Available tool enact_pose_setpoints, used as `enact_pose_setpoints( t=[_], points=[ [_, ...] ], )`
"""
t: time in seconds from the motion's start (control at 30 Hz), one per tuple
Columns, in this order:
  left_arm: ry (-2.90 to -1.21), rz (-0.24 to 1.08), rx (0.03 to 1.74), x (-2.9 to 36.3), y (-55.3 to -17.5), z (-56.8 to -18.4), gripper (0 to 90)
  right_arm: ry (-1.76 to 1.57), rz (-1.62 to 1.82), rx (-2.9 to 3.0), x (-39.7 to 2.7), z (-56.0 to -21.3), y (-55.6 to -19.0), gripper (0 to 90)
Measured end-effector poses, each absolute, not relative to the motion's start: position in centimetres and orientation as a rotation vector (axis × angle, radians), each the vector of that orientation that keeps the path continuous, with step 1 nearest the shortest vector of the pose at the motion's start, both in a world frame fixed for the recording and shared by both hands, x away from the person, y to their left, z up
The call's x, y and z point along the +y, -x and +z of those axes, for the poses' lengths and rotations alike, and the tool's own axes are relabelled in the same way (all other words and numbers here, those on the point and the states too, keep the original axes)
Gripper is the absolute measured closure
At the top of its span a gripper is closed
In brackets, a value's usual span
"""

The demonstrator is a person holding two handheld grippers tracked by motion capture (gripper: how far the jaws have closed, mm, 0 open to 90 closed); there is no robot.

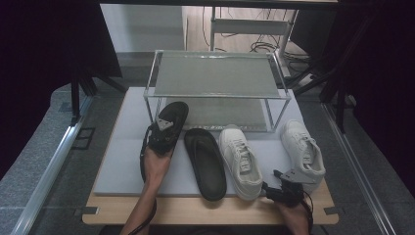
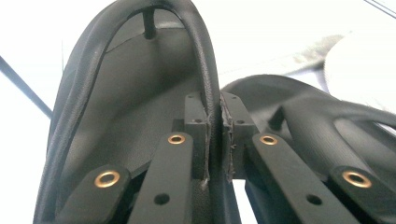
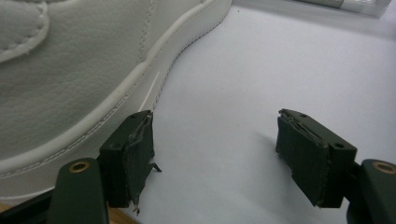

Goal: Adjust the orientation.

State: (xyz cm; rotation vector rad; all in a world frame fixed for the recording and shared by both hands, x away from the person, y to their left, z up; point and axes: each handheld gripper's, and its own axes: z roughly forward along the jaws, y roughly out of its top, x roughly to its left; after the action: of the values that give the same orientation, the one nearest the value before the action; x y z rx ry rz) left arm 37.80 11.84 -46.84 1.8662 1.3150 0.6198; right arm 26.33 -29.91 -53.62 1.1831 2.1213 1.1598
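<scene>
High view dim, dark-edged; left gripper view's background blown out white

A black flip-flop (image 1: 172, 117) hangs by its strap, seemingly tilted, at eleven o'clock from its flat-lying mate (image 1: 206, 163).

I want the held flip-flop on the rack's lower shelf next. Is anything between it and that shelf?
Nothing visible. The left claw grips the flip-flop by its strap, right at the front of the rack; the lower shelf looks bare.
</scene>
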Motion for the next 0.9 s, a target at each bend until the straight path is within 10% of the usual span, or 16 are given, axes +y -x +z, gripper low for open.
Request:
enact_pose_setpoints(
  t=[0.9],
  points=[
    [-1.949, 0.675, 1.451, 9.4, -44.1, -48.5, 81.9, -1.186, 1.161, 2.121, -29.9, -53.6, -26.3, 27.6]
  ],
)
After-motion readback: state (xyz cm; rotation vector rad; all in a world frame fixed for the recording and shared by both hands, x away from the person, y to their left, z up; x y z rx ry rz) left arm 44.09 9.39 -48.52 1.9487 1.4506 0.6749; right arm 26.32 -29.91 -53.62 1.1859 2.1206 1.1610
